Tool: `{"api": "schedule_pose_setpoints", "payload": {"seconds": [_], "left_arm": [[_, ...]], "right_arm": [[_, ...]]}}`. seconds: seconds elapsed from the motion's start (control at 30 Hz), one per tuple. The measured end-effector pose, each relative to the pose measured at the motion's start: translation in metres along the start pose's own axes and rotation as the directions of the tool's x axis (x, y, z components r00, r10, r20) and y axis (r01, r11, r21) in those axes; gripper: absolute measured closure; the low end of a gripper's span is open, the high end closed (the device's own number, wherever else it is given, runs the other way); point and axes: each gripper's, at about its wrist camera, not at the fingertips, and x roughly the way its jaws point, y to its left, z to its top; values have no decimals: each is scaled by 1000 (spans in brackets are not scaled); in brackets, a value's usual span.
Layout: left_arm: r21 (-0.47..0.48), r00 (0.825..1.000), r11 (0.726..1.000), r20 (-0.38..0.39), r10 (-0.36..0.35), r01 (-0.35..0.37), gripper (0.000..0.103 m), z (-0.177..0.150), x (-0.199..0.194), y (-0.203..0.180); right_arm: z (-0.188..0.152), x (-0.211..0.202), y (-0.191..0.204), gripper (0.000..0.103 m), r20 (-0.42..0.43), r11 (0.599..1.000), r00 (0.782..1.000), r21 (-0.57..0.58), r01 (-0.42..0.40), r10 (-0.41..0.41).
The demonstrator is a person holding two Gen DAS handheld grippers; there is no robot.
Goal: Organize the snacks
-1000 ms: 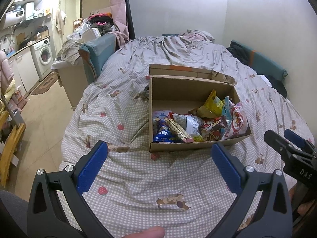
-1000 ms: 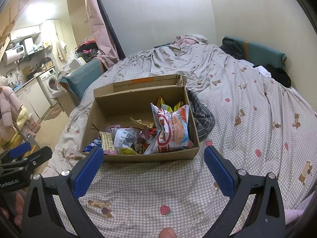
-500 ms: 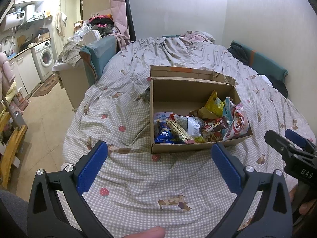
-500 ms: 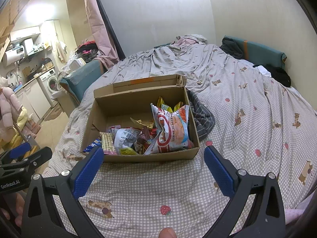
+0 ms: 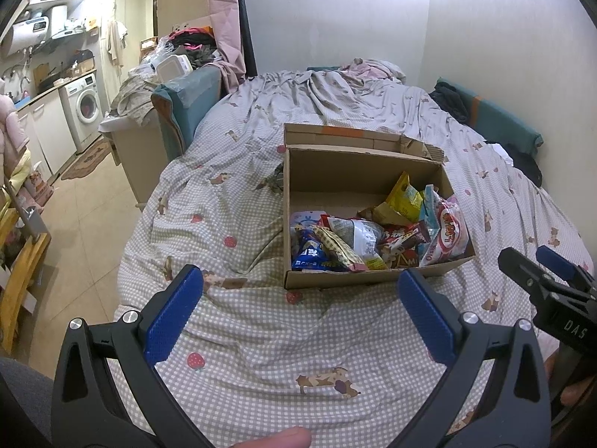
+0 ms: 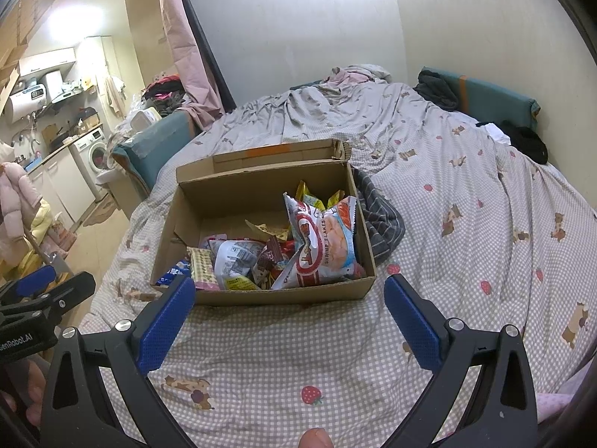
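A cardboard box (image 5: 358, 282) (image 6: 298, 295) sits on the bed with its flaps open and several snack packets piled inside. A large shrimp-flakes bag (image 6: 324, 242) (image 5: 447, 233) leans against its right wall, a yellow packet (image 5: 405, 196) lies behind it, and a blue packet (image 5: 311, 255) fills the front left corner. My left gripper (image 5: 300, 295) is open just short of the box's front wall, nothing between its fingers. My right gripper (image 6: 289, 298) is open at the same front wall, also empty. Each gripper shows at the edge of the other's view.
The bed's checked quilt (image 5: 261, 336) (image 6: 466, 224) spreads around the box. A striped dark cloth (image 6: 380, 220) lies against the box's right side. Dark clothes (image 6: 522, 142) sit by the wall. The bed's left edge drops to a tiled floor (image 5: 86, 231) with a washing machine (image 5: 84, 106) beyond.
The left wrist view has shifted slightly, the box sitting a little lower and further right in the frame. The right gripper has barely moved. Both stay open.
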Motion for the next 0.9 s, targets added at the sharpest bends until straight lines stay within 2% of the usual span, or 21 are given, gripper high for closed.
{"api": "schedule_pose_setpoints", "payload": {"seconds": [0.9], "left_arm": [[4,1000,1000,10,9,-9,0,2,-3,-2]], "right_arm": [[0,0,-2,0,1,1000,1000,4,-3,3]]}}
